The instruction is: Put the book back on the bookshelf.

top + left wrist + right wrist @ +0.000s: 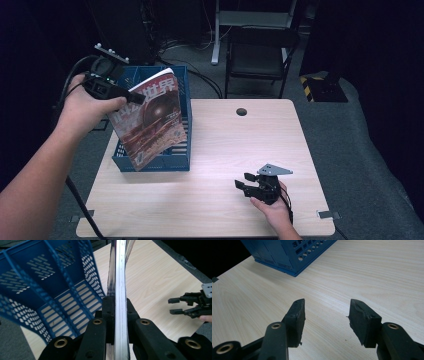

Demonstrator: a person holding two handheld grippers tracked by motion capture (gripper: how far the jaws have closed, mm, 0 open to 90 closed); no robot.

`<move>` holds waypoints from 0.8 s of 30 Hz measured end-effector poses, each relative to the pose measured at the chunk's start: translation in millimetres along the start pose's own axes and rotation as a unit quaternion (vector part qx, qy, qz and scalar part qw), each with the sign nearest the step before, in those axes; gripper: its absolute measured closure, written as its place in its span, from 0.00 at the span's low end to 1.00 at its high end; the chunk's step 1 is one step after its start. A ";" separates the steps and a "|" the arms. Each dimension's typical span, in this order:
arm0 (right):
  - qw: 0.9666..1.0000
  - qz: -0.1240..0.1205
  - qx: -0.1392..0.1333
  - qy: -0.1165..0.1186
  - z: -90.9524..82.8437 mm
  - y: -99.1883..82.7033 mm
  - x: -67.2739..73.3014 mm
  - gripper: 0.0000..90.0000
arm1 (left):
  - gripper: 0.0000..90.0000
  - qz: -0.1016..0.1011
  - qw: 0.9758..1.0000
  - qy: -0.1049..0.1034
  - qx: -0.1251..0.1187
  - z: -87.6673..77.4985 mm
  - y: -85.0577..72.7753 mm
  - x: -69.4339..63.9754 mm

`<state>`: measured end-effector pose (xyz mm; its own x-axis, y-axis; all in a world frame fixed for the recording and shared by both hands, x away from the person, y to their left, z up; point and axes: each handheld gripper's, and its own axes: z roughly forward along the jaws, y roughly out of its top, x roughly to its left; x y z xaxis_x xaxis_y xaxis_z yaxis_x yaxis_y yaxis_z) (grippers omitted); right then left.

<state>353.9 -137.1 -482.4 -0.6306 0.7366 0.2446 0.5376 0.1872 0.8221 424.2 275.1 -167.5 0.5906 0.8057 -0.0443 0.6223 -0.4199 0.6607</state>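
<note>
Filing step under way: magazine clamped in left gripper, hanging tilted over blue file rack at table's left edge; right gripper spread, idle on table. Next: line up with a slot, lower, release

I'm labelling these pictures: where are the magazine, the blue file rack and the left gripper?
magazine [152,122], high view, front cover.
blue file rack [155,164], high view, front wall.
left gripper [117,315], left gripper view, between fingertips.
</note>
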 end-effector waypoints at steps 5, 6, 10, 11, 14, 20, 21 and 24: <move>1.000 0.001 0.001 0.000 -0.1 -0.1 0.3 0.52 | 0.93 -0.016 1.000 0.010 0.000 -3.9 -7.8 13.0; 1.000 0.001 0.001 0.000 0.0 -0.1 0.4 0.52 | 0.93 -0.019 1.000 0.011 0.002 -5.0 -9.6 16.2; 1.000 0.002 0.001 -0.001 0.3 -0.2 0.5 0.52 | 0.93 -0.028 0.999 0.015 0.005 -8.2 -14.9 24.3; 1.000 0.001 0.000 -0.001 0.3 -0.3 0.5 0.52 | 0.93 -0.030 0.999 0.017 0.004 -8.6 -16.5 26.2; 1.000 0.001 0.000 -0.002 0.4 -0.4 0.6 0.52 | 0.93 -0.039 0.999 0.020 0.006 -10.5 -21.6 32.8; 1.000 0.005 0.001 -0.001 0.6 -0.6 1.2 0.52 | 0.93 -0.056 0.998 0.030 0.002 -11.4 -27.2 40.7; 1.000 0.004 0.001 -0.001 0.6 -0.6 1.0 0.52 | 0.93 -0.058 0.998 0.032 0.001 -11.4 -27.8 41.5; 1.000 0.004 0.001 -0.001 0.7 -0.6 0.9 0.52 | 0.93 -0.066 0.997 0.037 0.001 -11.9 -29.4 45.7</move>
<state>353.4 -136.2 -483.0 -0.6255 0.7390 0.2502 0.5439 0.1830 0.8190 426.8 329.2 -180.0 0.4640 0.8825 -0.0764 0.6934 -0.3081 0.6514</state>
